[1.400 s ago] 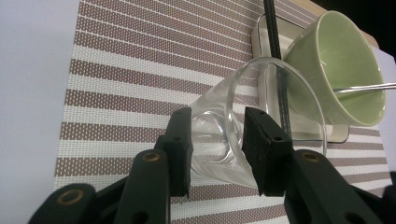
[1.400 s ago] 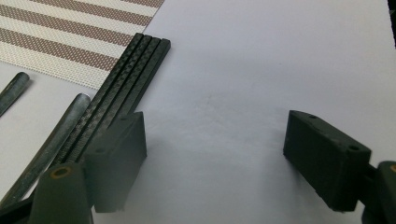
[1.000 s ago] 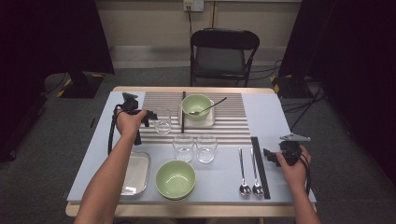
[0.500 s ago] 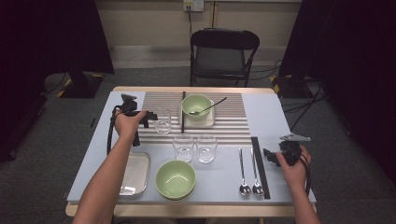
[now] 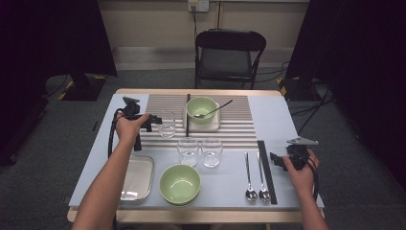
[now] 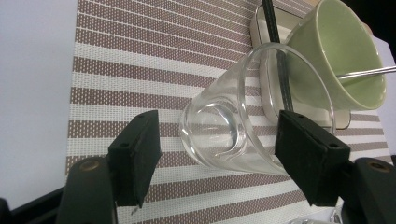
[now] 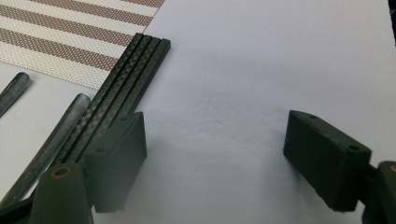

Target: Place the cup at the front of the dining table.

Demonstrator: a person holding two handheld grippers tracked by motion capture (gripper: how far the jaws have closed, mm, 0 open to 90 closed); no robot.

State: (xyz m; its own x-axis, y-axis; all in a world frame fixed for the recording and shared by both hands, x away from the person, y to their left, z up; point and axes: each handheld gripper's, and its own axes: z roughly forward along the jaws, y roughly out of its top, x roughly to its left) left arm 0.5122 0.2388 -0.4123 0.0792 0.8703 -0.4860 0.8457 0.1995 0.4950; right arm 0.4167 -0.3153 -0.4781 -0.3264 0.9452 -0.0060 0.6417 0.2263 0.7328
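My left gripper (image 6: 217, 154) has just been opening, jaws clear of the glass (image 6: 243, 121) between them, released upright on the striped mat (image 5: 239, 129) beside the bowl (image 5: 201, 107). My right gripper (image 5: 279, 159), spread and empty, waits by the chopsticks (image 7: 123, 77).

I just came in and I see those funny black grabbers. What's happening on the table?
A person is working at a set table with a gripper in each hand. The left gripper is around a clear glass standing on the striped placemat, beside a green bowl. Its jaws have just been opening, so there is a gap on one side and the glass is being let go. The right gripper rests open on the table, next to black chopsticks.
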